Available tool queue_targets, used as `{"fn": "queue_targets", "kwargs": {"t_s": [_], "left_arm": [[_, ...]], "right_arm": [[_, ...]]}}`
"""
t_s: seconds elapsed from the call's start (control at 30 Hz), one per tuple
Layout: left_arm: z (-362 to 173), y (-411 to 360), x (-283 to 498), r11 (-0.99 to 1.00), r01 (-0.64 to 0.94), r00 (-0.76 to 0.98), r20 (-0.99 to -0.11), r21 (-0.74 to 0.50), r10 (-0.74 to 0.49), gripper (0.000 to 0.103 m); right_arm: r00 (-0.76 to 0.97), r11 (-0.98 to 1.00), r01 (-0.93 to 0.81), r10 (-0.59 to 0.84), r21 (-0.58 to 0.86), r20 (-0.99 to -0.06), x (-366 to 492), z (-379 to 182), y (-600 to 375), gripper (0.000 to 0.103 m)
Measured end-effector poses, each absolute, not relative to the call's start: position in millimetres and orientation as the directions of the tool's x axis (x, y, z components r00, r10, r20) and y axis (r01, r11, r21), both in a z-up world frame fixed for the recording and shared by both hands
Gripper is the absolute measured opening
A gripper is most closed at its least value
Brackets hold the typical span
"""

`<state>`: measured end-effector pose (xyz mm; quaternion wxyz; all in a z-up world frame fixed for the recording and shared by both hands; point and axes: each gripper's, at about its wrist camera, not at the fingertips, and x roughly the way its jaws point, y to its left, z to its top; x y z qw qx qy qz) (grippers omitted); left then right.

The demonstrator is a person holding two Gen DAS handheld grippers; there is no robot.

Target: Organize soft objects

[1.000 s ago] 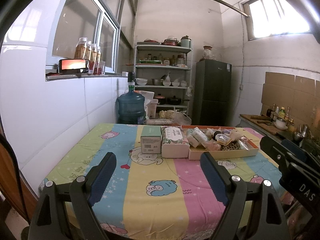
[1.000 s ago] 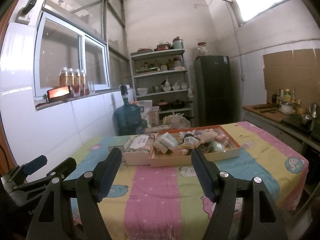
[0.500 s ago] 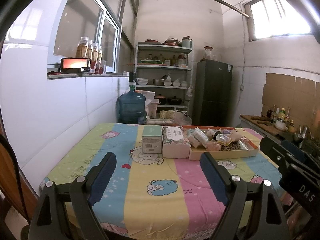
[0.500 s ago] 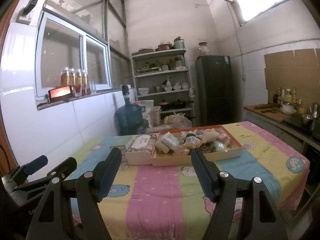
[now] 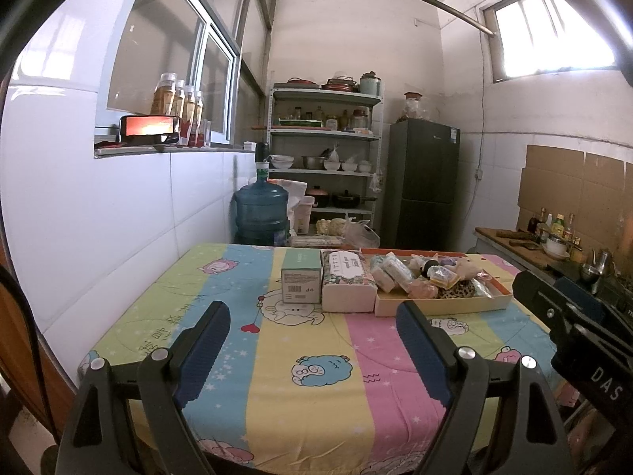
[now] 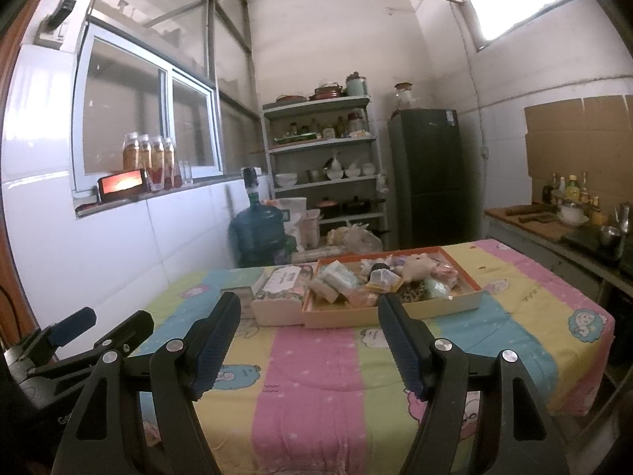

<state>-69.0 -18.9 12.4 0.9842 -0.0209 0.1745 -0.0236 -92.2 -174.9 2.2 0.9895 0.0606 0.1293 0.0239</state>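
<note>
Both grippers, left [image 5: 312, 350] and right [image 6: 308, 340], hover with jaws spread, holding nothing. Soft packets and plush (jumbled) fill the shallow orange-rimmed cardboard tray [image 6: 443, 304] on the striped surface [image 5: 308, 380]; sorted or awaiting sorting, unclear.

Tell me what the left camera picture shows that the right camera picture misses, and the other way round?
Only the left view shows the front of the green box, barcode label and all; in the right view a finger mostly hides it. Only the right view shows the table's right edge, where the striped cloth hangs down, plus the tray's inner floor. Both show the tray of soft things, the tissue pack beside it, the water jug, the shelves and the fridge, each past its own open hand-held gripper.
</note>
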Motion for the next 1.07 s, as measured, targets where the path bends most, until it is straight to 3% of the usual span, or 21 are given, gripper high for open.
{"fn": "queue_targets", "kwargs": {"t_s": [1.07], "left_arm": [[4.9, -19.7, -69.7, 0.999, 0.028, 0.938, -0.345, -0.041, -0.04, 0.086]], "right_arm": [[0.961, 0.99, -0.041, 0.076, 0.134, -0.268, -91.4, -1.0, -172.6, 0.074]]}}
